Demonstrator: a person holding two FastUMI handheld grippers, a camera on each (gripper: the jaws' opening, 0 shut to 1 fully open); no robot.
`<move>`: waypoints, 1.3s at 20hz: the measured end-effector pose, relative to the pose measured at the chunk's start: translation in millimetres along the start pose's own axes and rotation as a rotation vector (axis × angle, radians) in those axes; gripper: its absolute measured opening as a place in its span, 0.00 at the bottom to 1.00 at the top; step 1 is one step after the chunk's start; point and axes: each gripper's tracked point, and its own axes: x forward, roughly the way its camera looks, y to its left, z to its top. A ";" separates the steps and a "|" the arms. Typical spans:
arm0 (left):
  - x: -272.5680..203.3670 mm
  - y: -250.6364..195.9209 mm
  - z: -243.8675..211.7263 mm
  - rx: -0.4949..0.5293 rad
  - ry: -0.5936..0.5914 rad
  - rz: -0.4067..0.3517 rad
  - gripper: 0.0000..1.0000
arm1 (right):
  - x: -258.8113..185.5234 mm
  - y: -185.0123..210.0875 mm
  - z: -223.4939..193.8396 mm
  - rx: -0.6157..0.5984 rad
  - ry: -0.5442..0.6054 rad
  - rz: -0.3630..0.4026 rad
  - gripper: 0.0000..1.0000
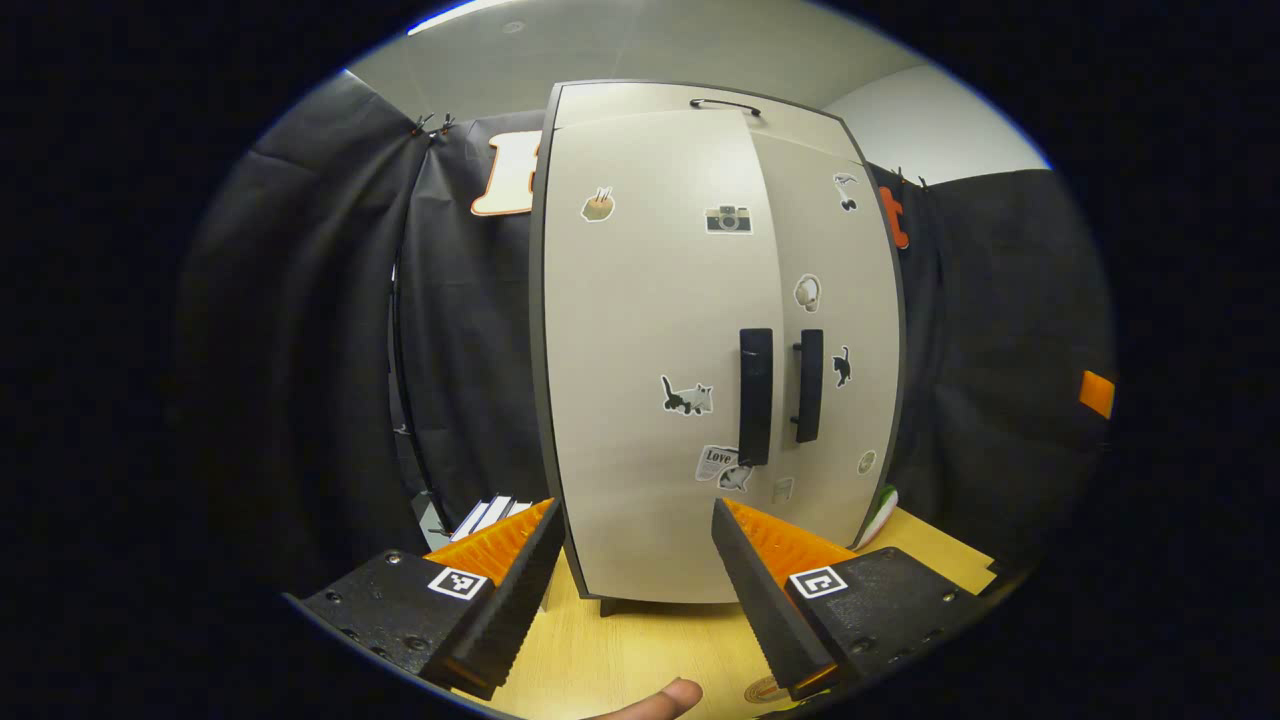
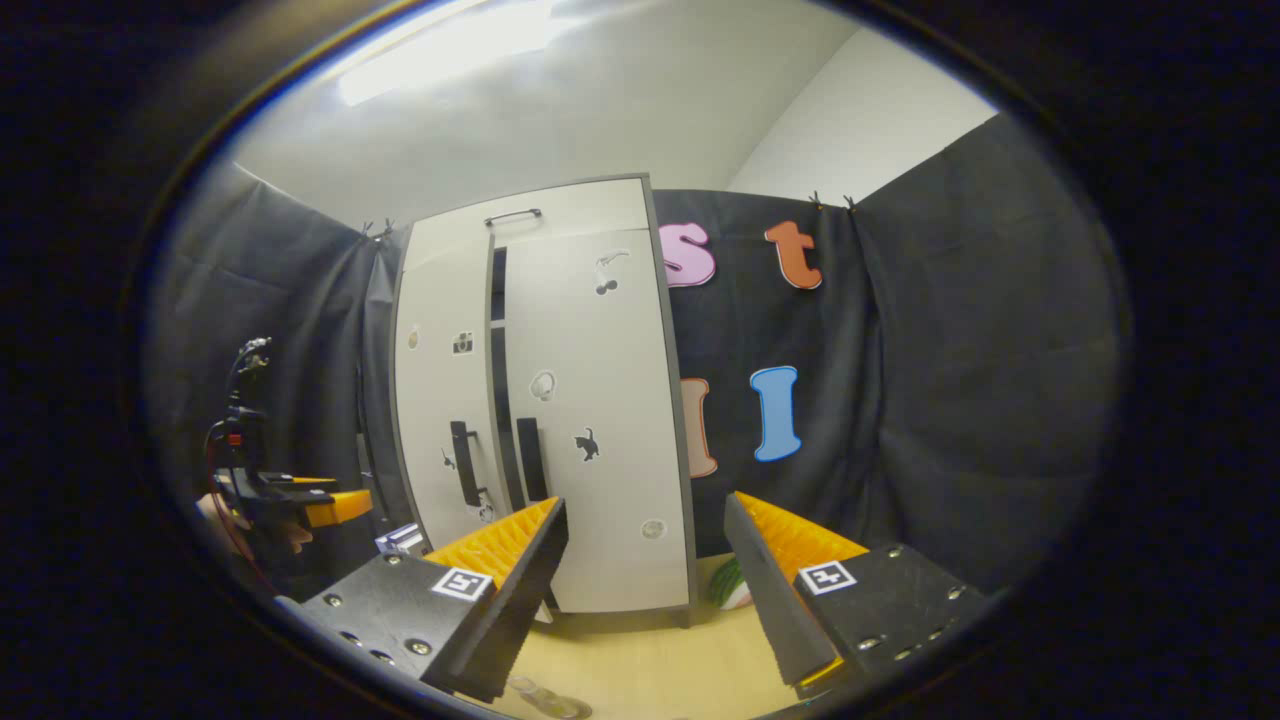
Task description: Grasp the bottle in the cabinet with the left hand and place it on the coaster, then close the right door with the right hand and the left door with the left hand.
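Note:
The pale cabinet stands on the wooden table straight ahead of my left gripper (image 1: 635, 520), which is open with nothing between its fingers. The left door (image 1: 650, 350) sits slightly forward of the right door (image 1: 830, 300), and their black handles (image 1: 756, 395) are side by side. In the right gripper view a dark gap (image 2: 497, 350) runs between the left door (image 2: 440, 400) and the flush right door (image 2: 590, 400). My right gripper (image 2: 645, 510) is open and empty, short of the cabinet's right corner. A round patterned disc (image 1: 765, 690) peeks out by the finger at the bottom edge.
A hand holds the left gripper (image 2: 330, 505) off to the cabinet's left. A green and white object (image 1: 880, 510) lies by the cabinet's right foot. A fingertip (image 1: 660, 700) shows at the bottom edge. A clear rounded thing (image 2: 545, 700) is cut off at the bottom.

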 end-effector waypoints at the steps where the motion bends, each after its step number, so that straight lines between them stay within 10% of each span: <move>1: -3.7 0.2 -3.8 0.011 0.011 0.010 0.94 | 3.4 3.1 -2.0 -0.011 -0.008 -0.001 0.96; 26: -7.2 -18.0 -11.1 0.035 -0.041 -0.049 0.94 | 8.9 146.4 -58.4 -0.152 -0.009 0.202 0.93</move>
